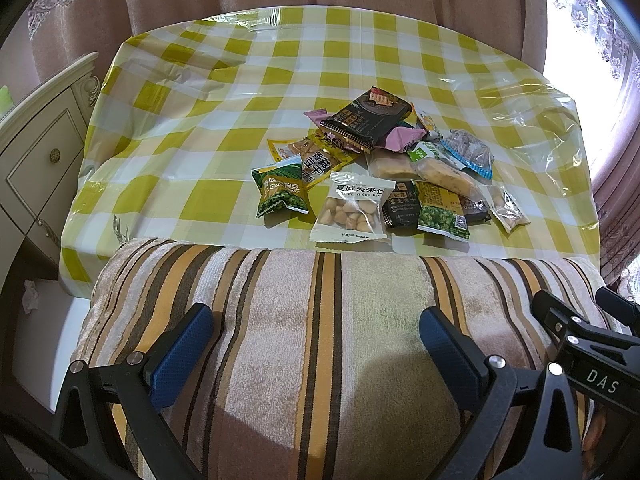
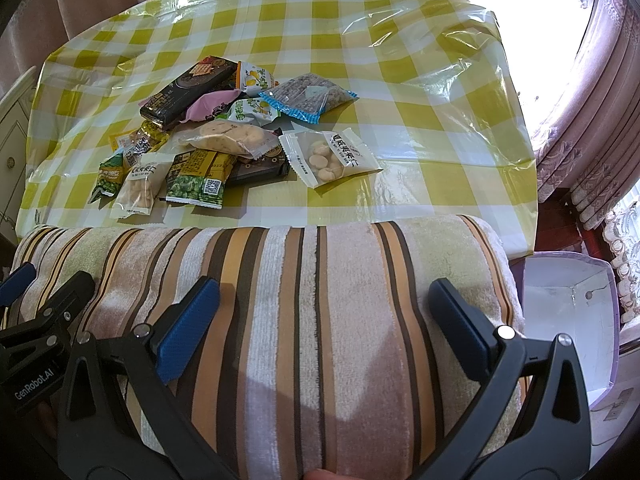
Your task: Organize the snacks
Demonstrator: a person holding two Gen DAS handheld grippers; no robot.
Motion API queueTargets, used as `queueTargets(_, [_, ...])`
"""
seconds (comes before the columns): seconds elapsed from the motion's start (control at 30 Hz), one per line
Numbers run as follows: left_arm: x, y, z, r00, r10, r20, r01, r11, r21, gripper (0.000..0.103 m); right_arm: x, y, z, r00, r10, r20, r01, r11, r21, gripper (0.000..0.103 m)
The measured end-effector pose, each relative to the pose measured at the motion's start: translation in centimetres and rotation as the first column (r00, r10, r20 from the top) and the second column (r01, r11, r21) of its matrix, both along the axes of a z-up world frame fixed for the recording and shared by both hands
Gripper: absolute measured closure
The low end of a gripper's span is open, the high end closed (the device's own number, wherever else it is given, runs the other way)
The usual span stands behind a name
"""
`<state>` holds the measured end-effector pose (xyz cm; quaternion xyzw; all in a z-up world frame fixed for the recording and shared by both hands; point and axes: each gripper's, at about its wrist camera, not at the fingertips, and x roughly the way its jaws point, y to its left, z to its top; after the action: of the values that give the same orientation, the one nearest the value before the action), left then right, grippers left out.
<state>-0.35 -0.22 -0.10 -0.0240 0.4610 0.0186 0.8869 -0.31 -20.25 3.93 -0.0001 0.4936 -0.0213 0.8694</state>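
The left claw [image 1: 316, 344] is standing wide, holding nothing, hovering over a striped cushion [image 1: 328, 340]. The right claw [image 2: 324, 320] is likewise spread wide and gripping nothing above the same cushion. The snack packets [image 1: 384, 160] are lying in a loose heap on the desk [image 1: 224, 128], beyond the cushion. One nut packet [image 2: 332, 158] is sitting just beside the heap. A white box [image 2: 568, 320] is standing below the desk's right edge.
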Motion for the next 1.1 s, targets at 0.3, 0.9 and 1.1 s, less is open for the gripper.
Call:
queueTargets(0.3, [0.1,0.3,0.2,1.000,-0.001,0.013,0.001,0.999,-0.038,0.000,0.2,-0.7,0.0,1.000,-0.005,-0.004,0.006,0.998,0.055,0.000])
queueTargets(0.9, [8.8,4.7,-1.3,0.989,0.103,-0.108,-0.120,0.979,-0.167,0.018,7.1,-1.6,-1.8,0.997,0.030,-0.066,-0.023,0.994,0.103,0.000])
queueTargets(1.1, [11.9,6.0,-3.3,0.970,0.156,-0.184,-0.184,0.972,-0.146,0.028,9.5,-1.9,-3.2,0.992,0.058,-0.115,-0.045,0.992,0.116,0.004])
